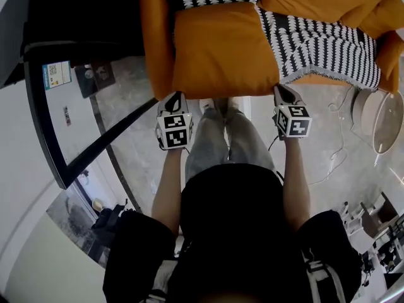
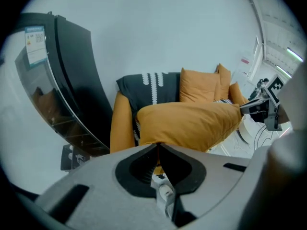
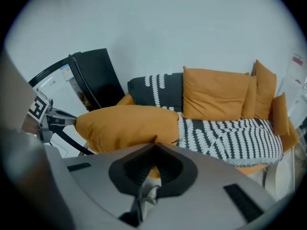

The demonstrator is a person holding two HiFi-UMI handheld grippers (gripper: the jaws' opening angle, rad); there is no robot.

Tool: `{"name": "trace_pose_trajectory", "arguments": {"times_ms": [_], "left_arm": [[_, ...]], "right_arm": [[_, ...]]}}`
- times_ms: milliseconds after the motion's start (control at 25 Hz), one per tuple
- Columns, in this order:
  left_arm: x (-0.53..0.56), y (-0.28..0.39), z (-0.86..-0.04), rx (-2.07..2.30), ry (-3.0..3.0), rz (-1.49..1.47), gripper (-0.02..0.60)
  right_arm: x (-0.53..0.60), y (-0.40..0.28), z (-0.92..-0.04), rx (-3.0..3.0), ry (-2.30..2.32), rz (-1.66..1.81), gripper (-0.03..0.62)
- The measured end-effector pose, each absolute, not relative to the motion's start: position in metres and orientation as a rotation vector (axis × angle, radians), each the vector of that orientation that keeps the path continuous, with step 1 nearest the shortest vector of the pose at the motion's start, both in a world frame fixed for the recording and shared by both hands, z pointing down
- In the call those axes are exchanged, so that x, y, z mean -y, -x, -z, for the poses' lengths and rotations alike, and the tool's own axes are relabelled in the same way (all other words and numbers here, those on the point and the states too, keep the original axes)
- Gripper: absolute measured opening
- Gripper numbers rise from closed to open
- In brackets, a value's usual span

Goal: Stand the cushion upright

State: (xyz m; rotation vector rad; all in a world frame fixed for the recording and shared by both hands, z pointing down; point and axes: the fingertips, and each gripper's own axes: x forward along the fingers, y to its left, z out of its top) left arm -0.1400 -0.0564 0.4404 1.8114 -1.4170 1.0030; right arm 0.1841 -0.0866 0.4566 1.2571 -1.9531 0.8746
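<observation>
One orange cushion (image 1: 221,49) is held over the left end of the sofa (image 1: 154,36). Two grippers grasp its near edge: the left gripper (image 1: 176,100) has its fingers (image 2: 176,172) clenched on the left corner, the right gripper (image 1: 278,90) on the right corner. At least three back cushions (image 3: 216,92) lean at the far side, behind one patterned throw (image 3: 225,138).

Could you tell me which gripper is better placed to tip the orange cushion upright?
Neither clearly. The left gripper and the right gripper are each shut on a near corner of the cushion, one on either side, so both should probably lift together.
</observation>
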Motion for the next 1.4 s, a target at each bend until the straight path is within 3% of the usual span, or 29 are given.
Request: {"name": "trace_pose_trajectory", "arguments": {"times_ms": [1000, 1400], "left_arm": [[0.283, 0.160, -0.341, 1.768, -2.108, -0.716, 0.017], [0.374, 0.177, -0.337, 1.821, -2.161, -0.772, 0.015]], "right_arm": [[0.317, -0.151, -0.344, 2.210, -1.494, -0.435, 0.014], [0.406, -0.129, -0.331, 2.225, -1.515, -0.260, 0.014]]}}
